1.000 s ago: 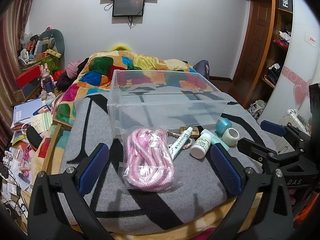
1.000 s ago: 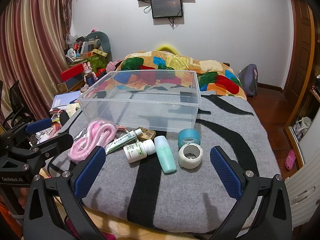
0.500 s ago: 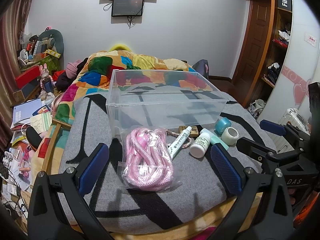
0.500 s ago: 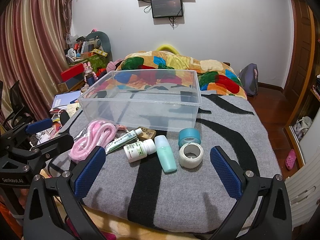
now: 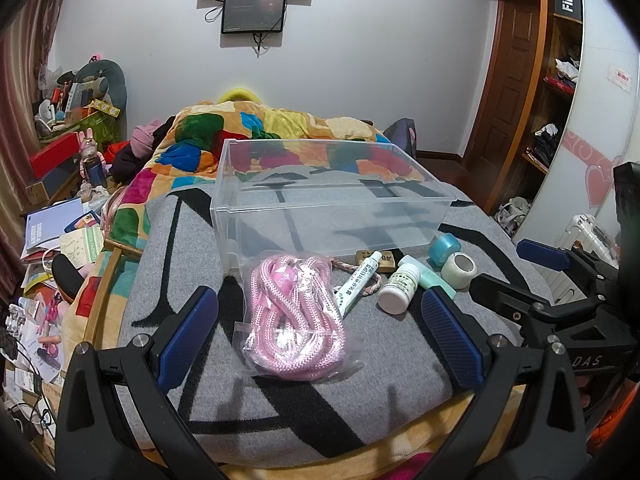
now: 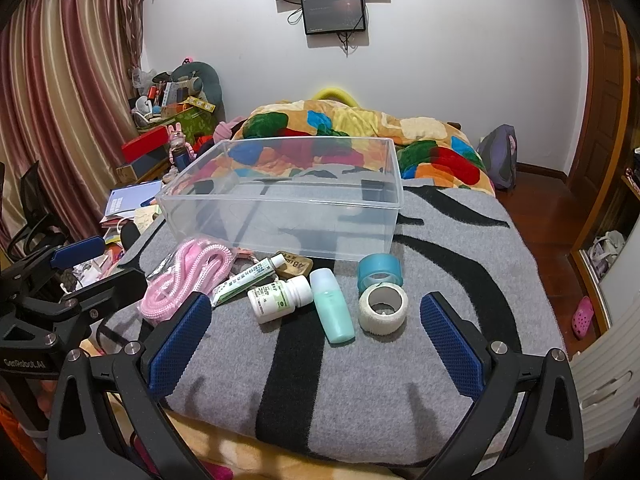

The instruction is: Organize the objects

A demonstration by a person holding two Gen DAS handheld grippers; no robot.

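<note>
Items before you, all on the grey-and-black blanket (image 6: 400, 380) on the bed:

1. Clear plastic bin (image 6: 288, 200), holding nothing; long axis 9-to-3 in the right wrist view.
2. Bagged pink rope (image 5: 296, 316), coiled, long axis 12-to-6 in the left wrist view, lying between your left gripper's (image 5: 320, 336) blue pads.
3. Ointment tube (image 5: 358, 282), cap toward 1 o'clock, at the rope's 3 o'clock edge.
4. White pill bottle (image 6: 280, 298), on its side, cap toward 3 o'clock.
5. Mint bottle (image 6: 332, 306), lying flat, long axis roughly 12-to-6, just beside the pill bottle.
6. White tape roll (image 6: 383, 309), with a blue tape roll (image 6: 379, 273) touching it at 12 o'clock.
7. Small wooden block (image 6: 294, 266), against the bin's front wall.

Your right gripper (image 6: 316, 338) hovers over the blanket's near edge. Both sets of jaws stand wide, holding nothing.
</note>
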